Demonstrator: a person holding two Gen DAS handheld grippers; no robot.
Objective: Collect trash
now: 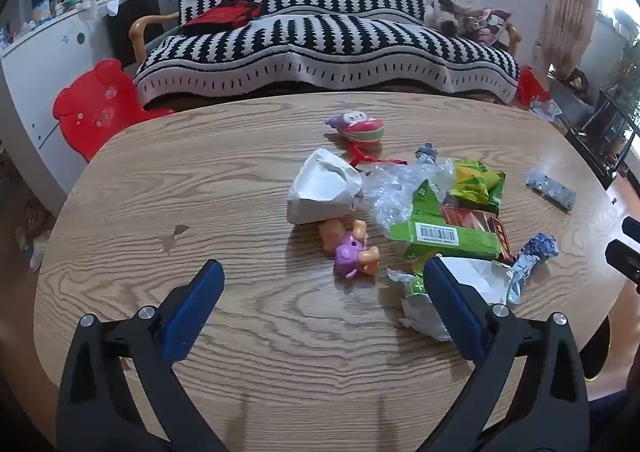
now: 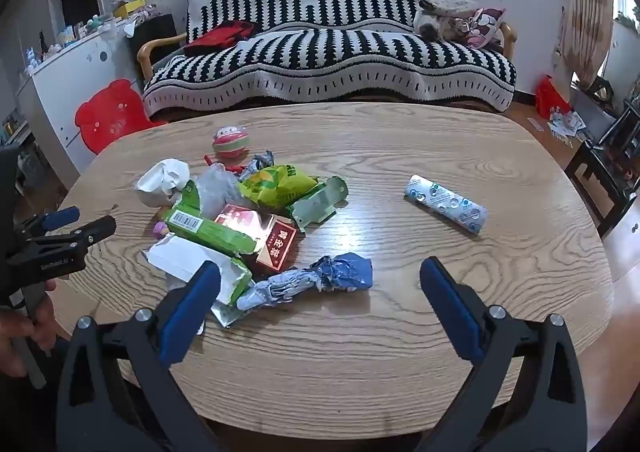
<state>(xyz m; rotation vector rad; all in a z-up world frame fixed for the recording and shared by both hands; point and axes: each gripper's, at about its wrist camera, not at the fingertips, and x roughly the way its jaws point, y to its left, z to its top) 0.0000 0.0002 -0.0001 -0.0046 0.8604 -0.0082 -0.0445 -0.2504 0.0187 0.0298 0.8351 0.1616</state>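
A pile of trash lies mid-table: a torn green box [image 1: 448,236] [image 2: 208,230], a red packet [image 2: 276,242], a yellow-green wrapper [image 1: 478,181] [image 2: 276,181], clear plastic [image 1: 400,187], crumpled white paper [image 1: 324,191] [image 2: 164,179] and a crumpled blue wrapper [image 2: 316,280] [image 1: 532,260]. A blister pack [image 2: 446,203] [image 1: 550,187] lies apart at the right. My left gripper [image 1: 322,284] is open and empty, just short of the pile. My right gripper [image 2: 320,284] is open and empty, with the blue wrapper between its fingers.
Small toys lie among the trash: a purple-orange figure [image 1: 350,248] and a pink-green ball toy [image 1: 360,127] [image 2: 231,140]. The wooden table [image 1: 240,187] has rounded edges. A striped sofa [image 1: 320,35] and a red chair [image 1: 96,107] stand behind it.
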